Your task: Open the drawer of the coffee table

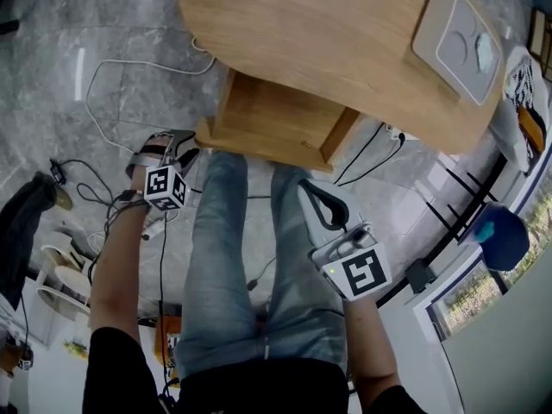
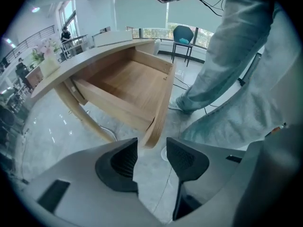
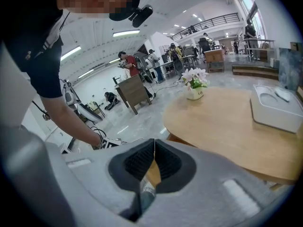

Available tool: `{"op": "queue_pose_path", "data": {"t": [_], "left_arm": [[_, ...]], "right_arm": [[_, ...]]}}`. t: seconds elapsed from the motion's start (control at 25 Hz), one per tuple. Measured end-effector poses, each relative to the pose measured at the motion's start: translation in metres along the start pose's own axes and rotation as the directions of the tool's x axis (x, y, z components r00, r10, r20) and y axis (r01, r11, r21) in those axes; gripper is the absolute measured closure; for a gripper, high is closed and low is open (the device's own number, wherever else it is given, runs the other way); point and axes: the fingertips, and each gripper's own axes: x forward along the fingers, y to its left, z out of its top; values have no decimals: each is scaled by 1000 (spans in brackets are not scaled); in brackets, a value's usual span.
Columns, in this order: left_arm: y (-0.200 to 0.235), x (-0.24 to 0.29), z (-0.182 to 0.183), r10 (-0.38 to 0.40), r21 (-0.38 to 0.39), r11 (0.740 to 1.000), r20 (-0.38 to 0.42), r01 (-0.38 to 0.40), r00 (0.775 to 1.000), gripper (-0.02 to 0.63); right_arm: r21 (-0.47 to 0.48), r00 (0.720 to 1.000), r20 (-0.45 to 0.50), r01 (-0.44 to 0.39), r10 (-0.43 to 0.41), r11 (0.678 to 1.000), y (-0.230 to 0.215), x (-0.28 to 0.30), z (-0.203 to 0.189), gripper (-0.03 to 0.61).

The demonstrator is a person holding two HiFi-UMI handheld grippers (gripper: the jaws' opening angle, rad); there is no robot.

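1. Coffee table [image 1: 328, 24]: oval wooden top, just ahead of my knees.
2. Drawer [image 1: 276, 119]: stands pulled out beneath the top.
3. My left gripper [image 2: 151, 157]: jaws apart, nothing between them, near the drawer's front corner, probably not touching.
4. My right gripper [image 3: 154, 162]: jaws closed together over my leg.

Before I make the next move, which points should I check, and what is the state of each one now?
1. Drawer pulled out from the coffee table: ok, it stands open and its inside is bare.
2. Left hand-held gripper off the drawer: ok, jaws apart, nothing between them; the drawer's corner is just beyond them.
3. Right hand-held gripper free: ok, jaws together, empty.
4. Tray on the table: ok, it lies flat.
5. Floor beside the table: not ok, a cable lies there.
6. Drawer at its end stop: cannot tell.
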Motion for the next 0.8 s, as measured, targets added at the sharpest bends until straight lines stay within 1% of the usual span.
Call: {"op": "queue_pose_path", "data": {"t": [0.08,0.2,0.24,0.32,0.4,0.52,0.6,0.72,0.8], "left_arm": [[7,-19,9,25,-61,998,24,-23,999,427],[24,-53,31,87,-171,983,77,-73,993,498],[31,-67,42,114,-210,973,95,-92,989,531],[46,-94,66,171,-288,949,129,-128,977,563],[59,-118,90,216,-357,923,173,-143,961,588],[72,-156,123,277,-464,876,255,-134,926,598],[77,-182,142,318,-521,845,304,-123,898,600],[91,-228,178,391,-584,801,349,-129,852,600],[101,-259,201,431,-616,777,374,-127,822,600]], "right_arm": [[-18,1000,18,-3,3,1000,1,-6,14,578],[-55,998,66,-9,13,998,4,-15,40,578],[-66,997,79,-10,16,998,4,-19,49,578],[-86,996,91,-9,16,996,5,-28,62,578],[-102,995,99,-7,17,995,7,-35,75,578],[-114,993,119,-4,18,993,12,-46,98,578],[-112,992,127,0,14,994,15,-57,108,578],[-115,988,155,1,17,993,21,-73,131,578],[-112,986,166,-3,21,994,24,-83,145,578]]}}
